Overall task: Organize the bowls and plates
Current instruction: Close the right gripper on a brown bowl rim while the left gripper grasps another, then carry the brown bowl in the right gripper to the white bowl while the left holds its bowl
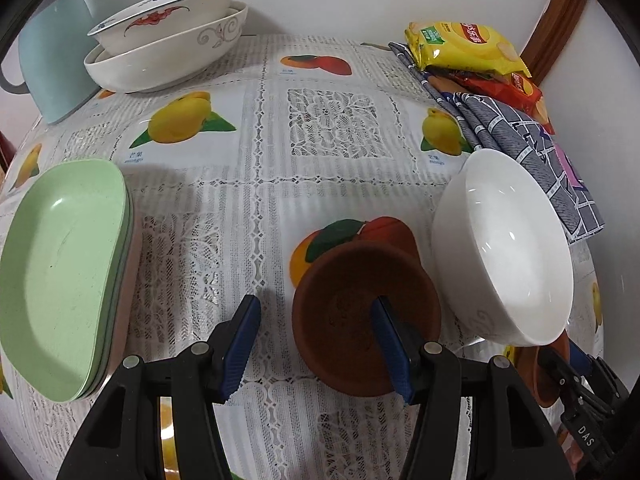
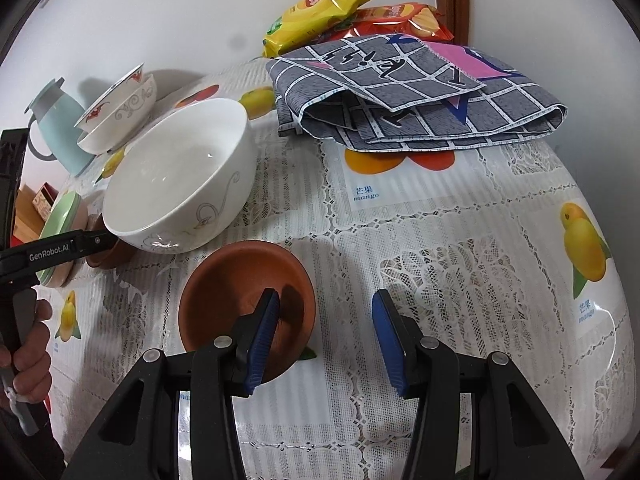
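Note:
In the left wrist view my left gripper [image 1: 316,348] is open; its right finger is over a brown clay saucer [image 1: 352,320] on the table, its left finger outside the rim. A white bowl [image 1: 504,248] stands to its right. Green plates [image 1: 64,272] are stacked at the left. Two nested patterned bowls [image 1: 168,40] stand at the back. In the right wrist view my right gripper [image 2: 326,340] is open; its left finger is over a second brown saucer [image 2: 240,300]. The white bowl [image 2: 180,176] also shows there, with the left gripper's tip [image 2: 96,242] at its left.
A blue jug [image 1: 52,60] stands at the back left. Snack bags [image 1: 464,46] and a folded grey checked cloth [image 2: 420,92] lie at the back right. The table carries a lace fruit-print cover [image 1: 332,124]. A wall is behind.

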Demonstrator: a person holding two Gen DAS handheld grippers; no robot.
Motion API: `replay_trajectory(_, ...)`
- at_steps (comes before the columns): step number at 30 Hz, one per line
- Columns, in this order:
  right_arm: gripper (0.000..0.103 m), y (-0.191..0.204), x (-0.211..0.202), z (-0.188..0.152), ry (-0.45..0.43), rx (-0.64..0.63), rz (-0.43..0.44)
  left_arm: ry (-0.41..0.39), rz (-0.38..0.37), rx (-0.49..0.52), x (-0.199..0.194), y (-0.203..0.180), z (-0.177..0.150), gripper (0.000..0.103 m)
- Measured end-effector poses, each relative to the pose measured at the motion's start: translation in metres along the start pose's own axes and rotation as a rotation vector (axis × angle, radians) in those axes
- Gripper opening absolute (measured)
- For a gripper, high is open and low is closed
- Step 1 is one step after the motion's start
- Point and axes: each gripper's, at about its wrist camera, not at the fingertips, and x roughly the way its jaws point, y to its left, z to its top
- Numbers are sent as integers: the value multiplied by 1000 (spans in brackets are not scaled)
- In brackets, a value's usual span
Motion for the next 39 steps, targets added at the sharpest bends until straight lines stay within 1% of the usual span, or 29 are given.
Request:
replay_trajectory(5, 49, 6, 0, -2, -12, -13, -30, -14, 11, -4, 0, -1, 0, 55)
replay_trajectory(9, 40, 7, 1, -3, -16, -17, -36, -26, 8, -6, 1, -2, -1, 55)
replay_trajectory(10, 40, 7, 1, -2, -17, -15, -36, -28, 7, -7, 1, -2, -1, 55)
replay_trajectory(13, 31, 7, 1, -2, -25, -10, -25, -40, 7, 1, 1, -2, 1, 55)
replay_trajectory(14, 29, 7, 1, -2, -30, -7, -19, -41, 9, 5, 2, -2, 1, 54)
replay_trajectory(17, 22, 7, 1, -3, -43, 1, -8, -45, 9, 14, 2, -3, 2, 49)
replay_trajectory(19, 16, 9, 1, -3, -45, -3, 2, -47, 0, 7, 1, -2, 3, 41)
replay_trajectory(21, 15, 11, 0, -2, -52, -15, -12, -49, -15, -5, 1, 1, 3, 37)
replay_trajectory(22, 14, 12, 0, -2, -56, -15, -15, -51, -24, -8, 0, 1, 3, 32)
replay_trajectory(25, 12, 11, -3, -3, -66, -2, -12, -46, -47, -3, 1, 1, 2, 23)
replay_trajectory(26, 11, 10, -4, -3, -71, 12, -10, -49, -46, -2, 0, 1, 1, 21)
replay_trajectory(28, 10, 7, -7, -5, -77, 45, 1, -45, -64, -5, -1, 1, 0, 13)
replay_trajectory(31, 9, 3, -12, -6, -94, 73, 9, -51, -80, 1, -6, 3, -3, 9)
replay_trajectory(34, 9, 4, -17, -8, -110, 80, 23, -56, -108, 0, -14, 5, -6, 9)
replay_trajectory(36, 9, 8, -20, -8, -121, 67, 10, -60, -128, -1, -20, 7, -9, 9)
replay_trajectory(39, 9, 12, -22, -11, -130, 61, 2, -57, -125, 5, -26, 8, -13, 9)
